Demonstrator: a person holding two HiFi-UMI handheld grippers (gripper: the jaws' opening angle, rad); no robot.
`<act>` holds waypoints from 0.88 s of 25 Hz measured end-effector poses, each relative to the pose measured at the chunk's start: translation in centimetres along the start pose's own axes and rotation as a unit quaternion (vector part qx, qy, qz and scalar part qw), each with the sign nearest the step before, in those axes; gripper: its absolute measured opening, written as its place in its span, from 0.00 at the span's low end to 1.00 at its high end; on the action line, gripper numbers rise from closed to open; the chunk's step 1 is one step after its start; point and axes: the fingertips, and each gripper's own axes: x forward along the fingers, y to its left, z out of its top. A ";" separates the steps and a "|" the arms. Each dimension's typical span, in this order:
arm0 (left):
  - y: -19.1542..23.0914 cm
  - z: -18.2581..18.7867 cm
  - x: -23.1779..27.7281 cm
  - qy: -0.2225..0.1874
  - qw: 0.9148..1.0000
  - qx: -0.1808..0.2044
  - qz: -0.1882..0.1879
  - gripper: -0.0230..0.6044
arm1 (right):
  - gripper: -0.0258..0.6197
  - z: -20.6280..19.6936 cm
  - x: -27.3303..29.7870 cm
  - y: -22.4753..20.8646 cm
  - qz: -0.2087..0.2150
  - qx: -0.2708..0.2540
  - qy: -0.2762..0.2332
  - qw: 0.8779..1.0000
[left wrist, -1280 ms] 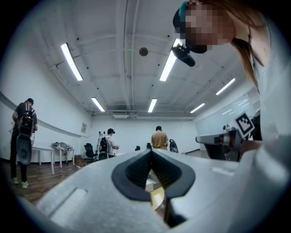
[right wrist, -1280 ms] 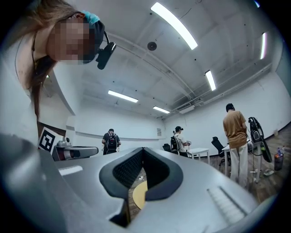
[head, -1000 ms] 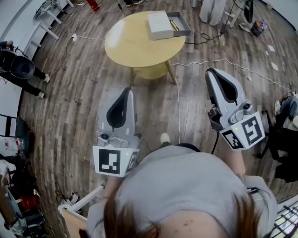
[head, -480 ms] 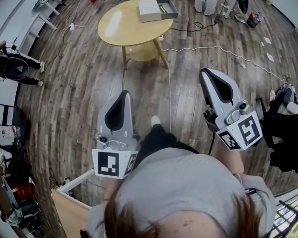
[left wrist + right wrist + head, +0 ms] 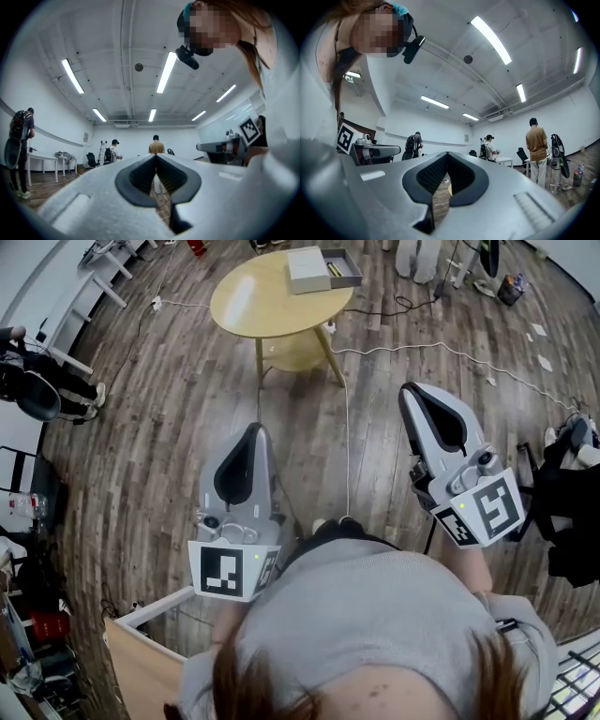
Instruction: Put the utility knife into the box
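Dark wood-plank floor fills most of the head view, with a white cable trailing across it. Near the top edge stands a round, pale yellow wooden tabletop. On its far right side sits an open grey rectangular box, and a flat white rectangular lid lies just beside it on the left, touching or nearly touching it. A slim yellow utility knife lies inside the grey box, along its left wall; it is too small to make out further.

Both tools are held well short of the tabletop, above bare floor. The left tool, grey-white with dark pads, is clenched with its pads meeting at the tips and nothing between them. The right tool, of the same make, is likewise clenched and empty. The two are well apart, each on its own side of the cable, and each points towards the tabletop.

In the right gripper view a person in a tan shirt stands in a white-walled room under long ceiling lights.
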 end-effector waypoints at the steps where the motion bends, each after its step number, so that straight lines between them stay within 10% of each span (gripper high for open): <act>1: 0.1 0.2 -0.2 -0.002 1.000 0.001 -0.001 0.04 | 0.05 0.1 0.1 0.4 0.000 -0.001 -0.001 1.000; 22: 1.1 0.5 -2.1 -0.011 1.000 -0.010 -0.003 0.04 | 0.05 0.5 0.4 2.7 -0.007 0.004 0.000 1.000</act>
